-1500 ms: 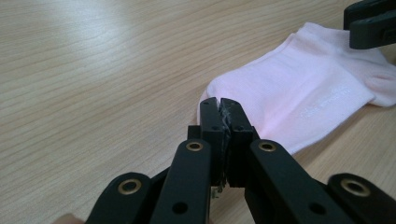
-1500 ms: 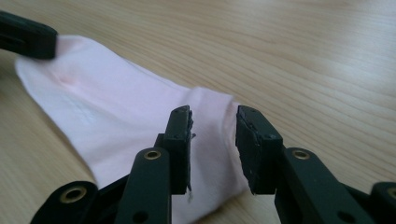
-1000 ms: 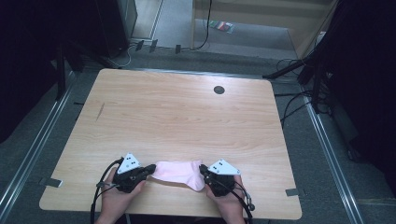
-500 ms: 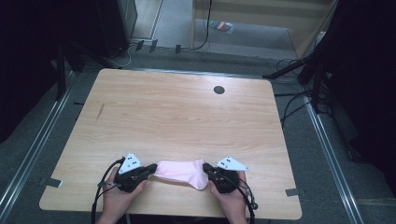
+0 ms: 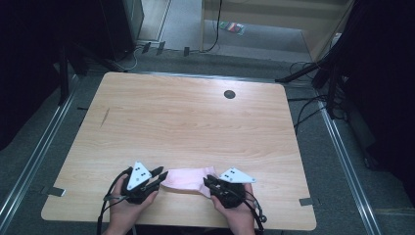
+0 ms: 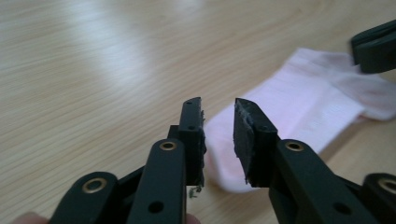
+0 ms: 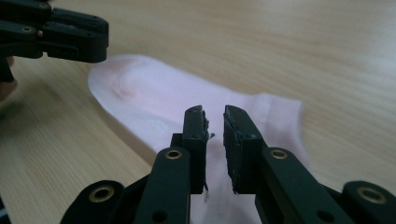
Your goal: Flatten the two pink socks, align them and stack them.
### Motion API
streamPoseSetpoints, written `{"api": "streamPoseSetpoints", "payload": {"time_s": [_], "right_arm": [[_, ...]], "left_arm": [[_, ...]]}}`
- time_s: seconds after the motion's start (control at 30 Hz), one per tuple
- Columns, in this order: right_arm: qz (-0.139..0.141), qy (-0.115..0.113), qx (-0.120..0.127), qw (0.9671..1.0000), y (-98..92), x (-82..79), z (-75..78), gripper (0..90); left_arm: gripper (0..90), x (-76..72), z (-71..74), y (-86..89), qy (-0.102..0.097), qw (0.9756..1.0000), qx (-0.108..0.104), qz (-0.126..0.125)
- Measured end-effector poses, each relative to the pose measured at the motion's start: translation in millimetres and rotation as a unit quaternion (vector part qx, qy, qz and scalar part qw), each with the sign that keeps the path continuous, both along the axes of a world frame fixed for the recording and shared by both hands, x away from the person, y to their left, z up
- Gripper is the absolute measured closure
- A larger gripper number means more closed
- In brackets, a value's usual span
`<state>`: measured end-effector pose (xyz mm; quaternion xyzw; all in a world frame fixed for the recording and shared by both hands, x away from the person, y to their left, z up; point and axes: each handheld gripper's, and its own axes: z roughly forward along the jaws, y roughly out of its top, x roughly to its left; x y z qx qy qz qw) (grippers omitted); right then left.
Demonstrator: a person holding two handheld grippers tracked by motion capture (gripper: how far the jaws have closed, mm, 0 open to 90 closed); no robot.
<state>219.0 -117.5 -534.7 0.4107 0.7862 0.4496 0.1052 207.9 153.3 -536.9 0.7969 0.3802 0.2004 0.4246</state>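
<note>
From above, a pink sock lies flat at the near edge of the table, the left gripper and right gripper at its ends. In each gripper view, jaws have just parted slightly, gripping nothing.

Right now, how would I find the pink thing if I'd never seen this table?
Start at the big wooden table and look along its near edge, where the person's hands come in. Between the left hand-held gripper and the right hand-held gripper lies a pale pink sock, flat on the wood. It is soft and light; everything beside it is black.
</note>
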Motion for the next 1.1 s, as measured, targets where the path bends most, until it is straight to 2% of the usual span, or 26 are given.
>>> {"api": "streamPoseSetpoints", "payload": {"time_s": [0.03,0.07,0.1,0.2,0.27,0.33,0.4,0.53,0.6,0.63,0.67,0.7,0.73,0.77,0.8,0.83,0.87,0.9,0.93,0.97,1.03,1.07,1.1], "right_arm": [[-0.003,0.008,-0.018,0.9998,3.9,1.3,-6.7,79.8],[-0.004,0.014,-0.021,0.9997,4.1,2.1,-9.3,79.5],[-0.006,0.023,-0.025,0.9994,3.8,2.9,-12.1,79.0],[-0.001,0.022,-0.03,0.9993,-0.4,2.6,-14.6,75.2],[-0.003,0.017,-0.042,0.999,-3.1,1.8,-13.4,72.7],[-0.002,0.018,-0.043,0.9989,-6.0,1.1,-13.2,72.8],[-0.01,0.01,-0.053,0.9985,-14.7,0.4,-13.0,76.9],[-0.018,0.014,-0.042,0.9988,-22.5,3.1,-13.3,75.0],[-0.024,0.007,-0.046,0.9986,-24.6,4.8,-12.4,69.8],[-0.026,0.002,-0.04,0.9989,-26.2,4.6,-10.1,68.0],[-0.026,-0.006,-0.03,0.9992,-28.8,4.9,-6.9,66.2],[-0.028,-0.013,-0.018,0.9994,-32.2,5.9,-3.7,63.3],[-0.028,-0.013,-0.018,0.9994,-32.2,5.9,-3.7,63.3],[-0.042,-0.023,0.006,0.9988,-41.3,9.3,2.4,55.2],[-0.042,-0.023,0.006,0.9988,-41.3,9.3,2.4,55.2],[-0.05,-0.03,0.019,0.9981,-49.7,12.6,5.6,49.7],[-0.05,-0.03,0.019,0.9981,-49.7,12.6,5.6,49.7],[-0.053,-0.037,0.026,0.9976,-58.4,15.8,8.0,44.4],[-0.053,-0.037,0.026,0.9976,-58.4,15.8,8.0,44.4],[-0.056,-0.041,0.031,0.9971,-61.6,16.5,8.9,42.3],[-0.07,-0.05,0.033,0.9957,-70.1,16.9,11.9,37.2],[-0.076,-0.056,0.033,0.995,-74.8,17.4,13.4,34.0],[-0.084,-0.059,0.026,0.9944,-81.0,17.4,15.2,28.4]], "left_arm": [[76.3,2.9,-5.9,-5.4,0.02,0.9996,0.017,-0.008],[76.1,4.9,-9.9,-7.7,0.034,0.999,0.025,-0.013],[75.1,5.5,-12.4,-8.2,0.036,0.9989,0.028,-0.015],[73.0,6.7,-13.8,-6.5,0.039,0.9988,0.032,-0.002],[71.6,8.4,-15.0,-4.1,0.046,0.9987,0.021,-0.004],[71.6,9.1,-14.9,-3.6,0.048,0.9987,0.019,-0.004],[72.2,8.9,-15.0,-3.5,0.044,0.9987,0.025,-0.006],[72.8,9.5,-15.9,-2.8,0.041,0.9989,0.021,-0.005],[71.3,11.1,-15.8,-0.2,0.049,0.9987,0.01,-0.007],[67.7,13.1,-15.7,5.0,0.062,0.9977,-0.015,-0.022],[62.8,13.0,-15.4,7.8,0.063,0.9972,-0.032,-0.026],[57.8,12.0,-14.9,10.9,0.057,0.9968,-0.049,-0.028],[53.2,12.0,-14.9,10.9,0.057,0.9968,-0.049,-0.028],[45.4,10.1,-12.5,16.1,0.047,0.996,-0.071,-0.028],[40.9,10.1,-12.5,16.1,0.047,0.996,-0.071,-0.028],[32.2,8.3,-9.4,20.3,0.04,0.9948,-0.091,-0.025],[26.1,8.3,-9.4,20.3,0.04,0.9948,-0.091,-0.025],[20.0,7.5,-5.9,25.5,0.037,0.9936,-0.105,-0.016],[15.4,7.5,-5.9,25.5,0.037,0.9936,-0.105,-0.016],[15.4,6.8,-4.1,29.3,0.032,0.9936,-0.107,-0.01],[8.1,6.4,-2.6,36.4,0.024,0.9941,-0.106,0.0],[8.1,6.6,-2.4,39.3,0.023,0.9944,-0.104,0.003],[2.0,7.3,-2.4,43.5,0.024,0.9943,-0.104,0.007]]}}
